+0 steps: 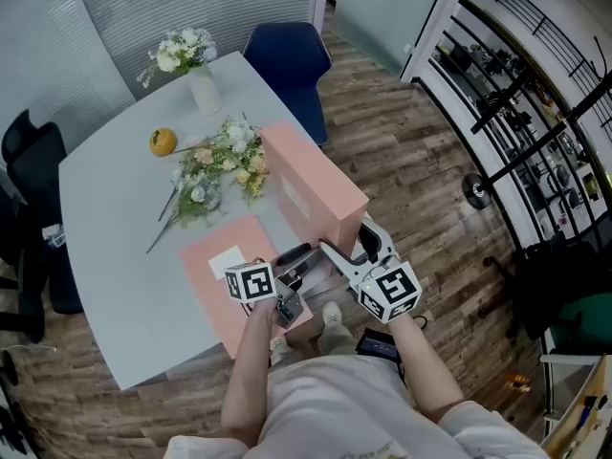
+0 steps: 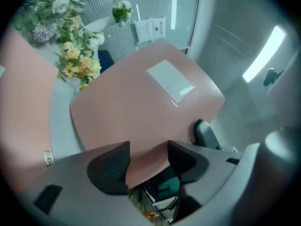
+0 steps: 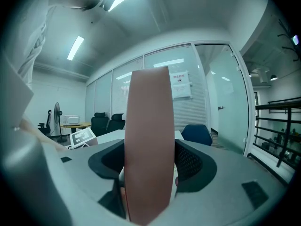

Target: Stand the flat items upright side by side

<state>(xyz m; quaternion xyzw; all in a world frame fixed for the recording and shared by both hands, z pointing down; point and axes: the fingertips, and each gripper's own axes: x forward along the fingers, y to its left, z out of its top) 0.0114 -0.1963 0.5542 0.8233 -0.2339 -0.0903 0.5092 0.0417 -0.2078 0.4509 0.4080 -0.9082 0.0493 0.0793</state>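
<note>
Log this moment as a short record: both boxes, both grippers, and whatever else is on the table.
held box: pink box, up on edge by the table's right edge
flat box: second pink box, lying flat, white label up
right gripper: fingers clamped on the held box's narrow side
left gripper: fingers apart, held box's lower corner between them; unclear whether they press on it
other: vase of flowers, orange, loose flowers

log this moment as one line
left gripper: jaws shut on upright pink box | right gripper: jaws shut on same box | second pink box: flat on table
</note>
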